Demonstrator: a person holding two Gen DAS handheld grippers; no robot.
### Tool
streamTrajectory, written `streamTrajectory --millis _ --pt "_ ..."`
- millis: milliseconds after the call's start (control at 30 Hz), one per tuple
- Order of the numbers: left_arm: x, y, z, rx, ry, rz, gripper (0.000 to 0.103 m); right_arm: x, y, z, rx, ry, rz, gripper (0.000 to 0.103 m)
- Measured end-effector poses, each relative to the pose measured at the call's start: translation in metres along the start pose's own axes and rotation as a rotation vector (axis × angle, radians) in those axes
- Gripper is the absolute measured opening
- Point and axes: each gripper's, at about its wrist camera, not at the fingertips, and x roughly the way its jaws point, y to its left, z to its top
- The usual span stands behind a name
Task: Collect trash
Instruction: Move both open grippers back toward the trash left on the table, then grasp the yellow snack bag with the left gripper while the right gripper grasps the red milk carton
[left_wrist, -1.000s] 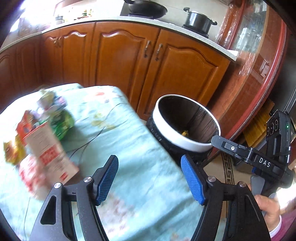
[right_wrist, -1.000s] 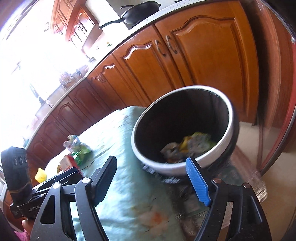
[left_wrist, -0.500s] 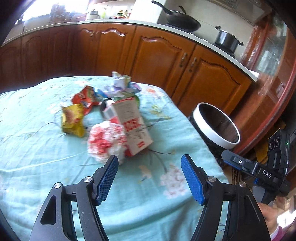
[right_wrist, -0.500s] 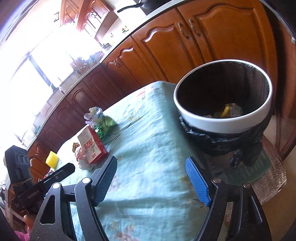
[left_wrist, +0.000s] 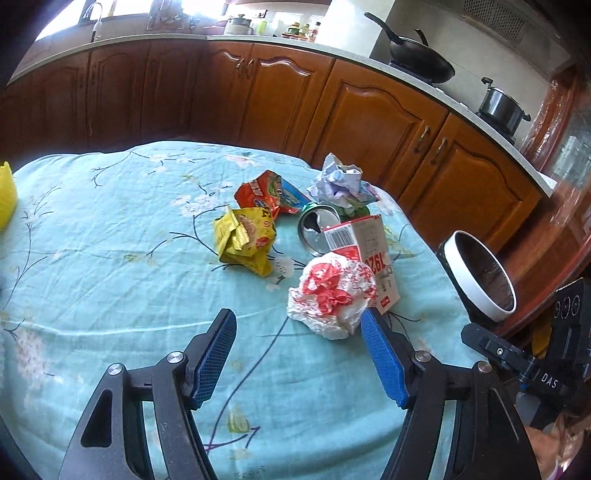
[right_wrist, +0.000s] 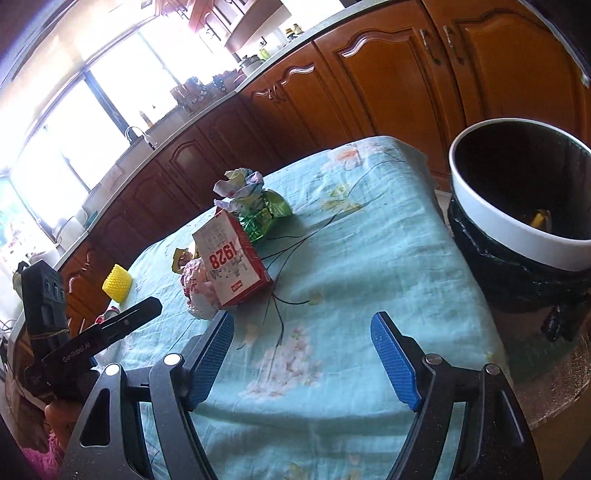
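Left gripper (left_wrist: 298, 356) has its jaws apart, nothing between the blue pads, hovering over the tabletop (left_wrist: 110, 266) covered in a light blue flowered cloth. Right gripper (right_wrist: 302, 356) likewise has its jaws apart and empty, over the near edge of the same cloth.

Trash sits in a loose cluster toward the far right part of the tabletop. A crumpled white-and-red plastic bag (left_wrist: 332, 299) lies closest to the left gripper, just beyond its right pad, not touching as far as can be told. A red-and-white carton (left_wrist: 369, 254) lies tipped on its side, touching the bag from behind. A shiny can (left_wrist: 317, 229) lies on its side just behind the carton. A yellow wrapper (left_wrist: 245, 240) sits left of the can, a red wrapper (left_wrist: 266, 194) just behind it. A crumpled paper wad (left_wrist: 341, 181) sits at the back on top of a green wrapper (right_wrist: 264, 214).

A black trash bin with a white rim (right_wrist: 491, 218) stands beside the tabletop's right edge, with a yellow scrap (right_wrist: 538, 218) inside. A yellow textured object (right_wrist: 117, 286) sits well apart on the left side.
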Motion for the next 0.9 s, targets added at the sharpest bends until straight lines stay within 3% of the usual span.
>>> streamTrajectory --millis 267,433,567,633,700,733,767,833,900 --pt "0.011 0.022 0.026 -0.019 -0.013 0.023 0.068 0.032 0.033 0.011 -0.096 0.032 0.009 0.077" --pt "0.032 0.035 0.043 -0.03 0.005 0.031 0.068 0.058 0.051 0.02 -0.179 0.062 -0.021 0.069" --pt "0.05 0.042 0.055 -0.041 0.022 0.025 0.065 0.077 0.063 0.025 -0.229 0.093 -0.015 0.068" --pt "0.06 0.044 0.059 -0.038 0.033 0.022 0.058 0.084 0.07 0.026 -0.258 0.099 -0.024 0.068" --pt "0.069 0.044 0.061 -0.028 0.049 0.013 0.042 0.09 0.072 0.027 -0.269 0.105 -0.029 0.066" --pt "0.073 0.044 0.061 -0.024 0.057 0.012 0.036 0.092 0.072 0.028 -0.267 0.106 -0.028 0.059" --pt "0.075 0.044 0.061 -0.021 0.063 0.006 0.027 0.093 0.071 0.029 -0.264 0.107 -0.032 0.058" --pt "0.076 0.042 0.059 -0.008 0.059 0.003 0.023 0.09 0.07 0.03 -0.261 0.095 -0.039 0.057" --pt "0.073 0.041 0.058 0.006 0.047 0.007 0.009 0.084 0.068 0.03 -0.256 0.081 -0.039 0.057"
